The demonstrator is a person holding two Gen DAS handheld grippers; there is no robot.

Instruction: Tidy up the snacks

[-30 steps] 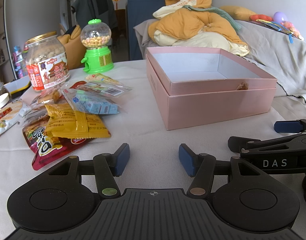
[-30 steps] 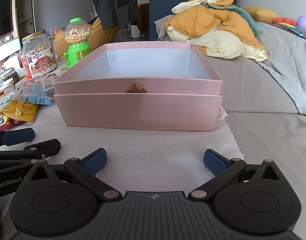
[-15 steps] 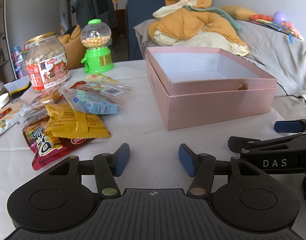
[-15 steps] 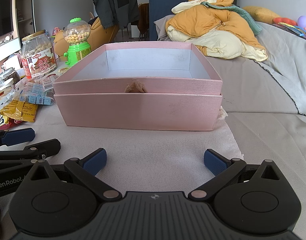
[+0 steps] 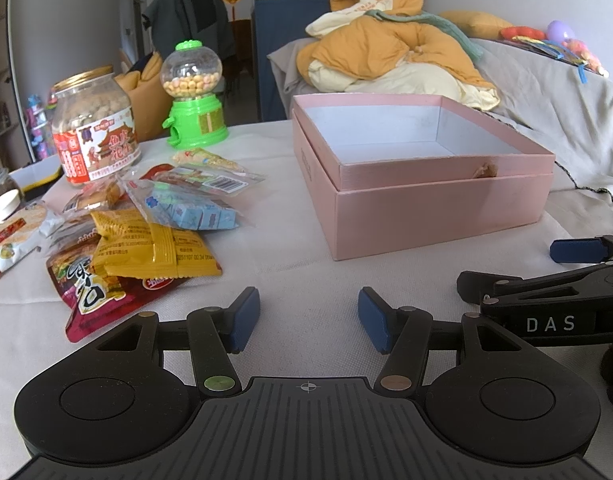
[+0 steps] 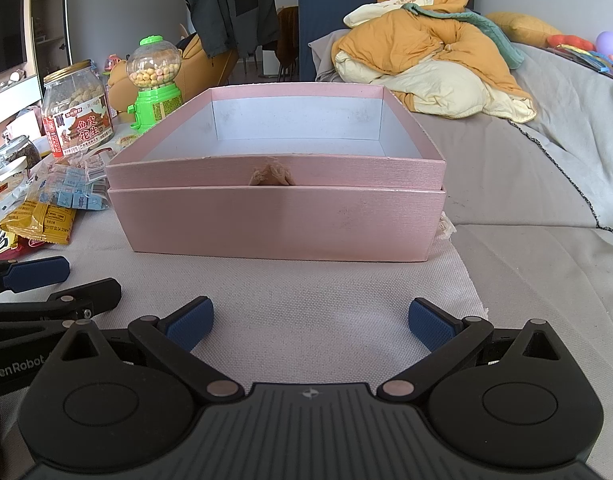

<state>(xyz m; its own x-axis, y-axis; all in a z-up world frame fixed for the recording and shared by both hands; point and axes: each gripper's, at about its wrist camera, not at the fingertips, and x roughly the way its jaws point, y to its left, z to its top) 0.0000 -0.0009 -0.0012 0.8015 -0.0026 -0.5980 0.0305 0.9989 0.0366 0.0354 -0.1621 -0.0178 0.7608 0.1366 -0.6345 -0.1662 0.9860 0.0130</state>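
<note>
An open pink box point(image 5: 434, 216) point(image 6: 274, 220) with a pale, empty inside stands on the white cloth. Left of it lies a heap of snack packets: a yellow packet point(image 5: 154, 250) point(image 6: 38, 220), a dark red packet point(image 5: 90, 292) and a clear bag of blue sweets point(image 5: 190, 212) point(image 6: 72, 196). My left gripper point(image 5: 309, 322) hovers open over bare cloth, near the packets, nothing between its pads. My right gripper point(image 6: 310, 322) stands open in front of the box's near wall, also with nothing in it.
A peanut jar point(image 5: 94, 128) point(image 6: 76, 112) and a green candy dispenser point(image 5: 194, 100) point(image 6: 156, 80) stand at the back left. A pile of orange and cream bedding point(image 5: 390, 60) point(image 6: 430, 64) lies behind the box. Each gripper shows at the edge of the other's view.
</note>
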